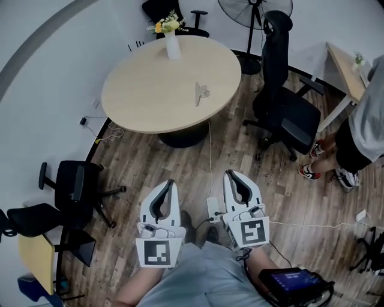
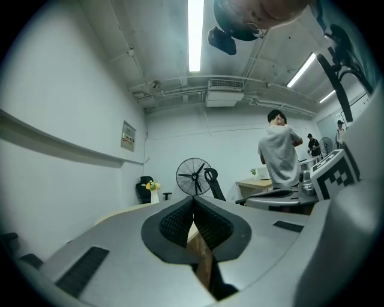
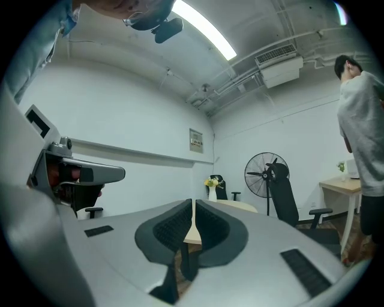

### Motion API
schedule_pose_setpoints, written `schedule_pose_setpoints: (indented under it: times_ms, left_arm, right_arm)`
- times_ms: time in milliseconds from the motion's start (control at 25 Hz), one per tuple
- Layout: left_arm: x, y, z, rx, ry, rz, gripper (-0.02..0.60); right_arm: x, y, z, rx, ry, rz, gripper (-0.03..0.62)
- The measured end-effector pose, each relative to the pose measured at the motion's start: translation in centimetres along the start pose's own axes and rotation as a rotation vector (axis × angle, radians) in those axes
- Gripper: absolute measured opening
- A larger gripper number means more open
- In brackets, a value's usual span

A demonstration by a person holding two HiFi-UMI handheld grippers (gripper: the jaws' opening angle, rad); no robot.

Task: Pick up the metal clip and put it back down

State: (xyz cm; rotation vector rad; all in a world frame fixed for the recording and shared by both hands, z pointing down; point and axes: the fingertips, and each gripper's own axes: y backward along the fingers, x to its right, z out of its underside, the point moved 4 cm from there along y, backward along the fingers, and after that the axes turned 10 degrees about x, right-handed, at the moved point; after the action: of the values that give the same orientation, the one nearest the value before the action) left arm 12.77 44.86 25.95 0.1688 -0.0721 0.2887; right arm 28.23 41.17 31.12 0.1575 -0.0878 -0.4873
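Note:
A metal clip (image 1: 201,93) lies on the round wooden table (image 1: 150,96), right of its middle, seen in the head view. Both grippers are held over the wooden floor well short of the table, pointing level toward it. My left gripper (image 1: 172,181) is shut with nothing between its jaws; its tips meet in the left gripper view, left gripper (image 2: 193,200). My right gripper (image 1: 228,174) is likewise shut and empty, right gripper (image 3: 193,202). The clip is not visible in either gripper view.
A white vase of flowers (image 1: 171,37) stands at the table's far edge. A black office chair (image 1: 282,102) sits right of the table, a standing fan (image 1: 255,12) behind it. A person (image 1: 360,129) stands at right. More chairs (image 1: 72,192) are at left; cables (image 1: 210,162) cross the floor.

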Motion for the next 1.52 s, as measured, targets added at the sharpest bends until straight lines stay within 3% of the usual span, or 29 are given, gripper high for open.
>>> schedule_pose_setpoints:
  times_ms: [280, 680, 960, 1160, 1520]
  left_arm:
    - [-5.4, -3.6, 3.2, -0.029, 0.042, -0.024, 0.02]
    - [-17.6, -13.0, 9.9, -0.117, 0.094, -0.012, 0.019]
    - [-26.9, -18.2, 9.0, -0.041, 0.087, -0.006, 0.018]
    - [-31.2, -20.7, 7.6, 0.007, 0.085, 0.003, 0.02]
    - [-32.4, -23.8, 7.3, 0.034, 0.096, 0.042, 0.02]
  right_arm:
    - [-0.8, -6.2, 2.8, -0.031, 0.008, -0.001, 0.051]
    - [-2.1, -20.5, 9.9, -0.143, -0.008, 0.05, 0.051]
    - [-4.4, -30.4, 8.8, -0.093, 0.037, 0.071, 0.051]
    - [-5.5, -35.1, 6.5, -0.052, 0.057, 0.114, 0.051]
    - [-3.9, -38.0, 5.4, -0.018, 0.089, 0.124, 0.051]
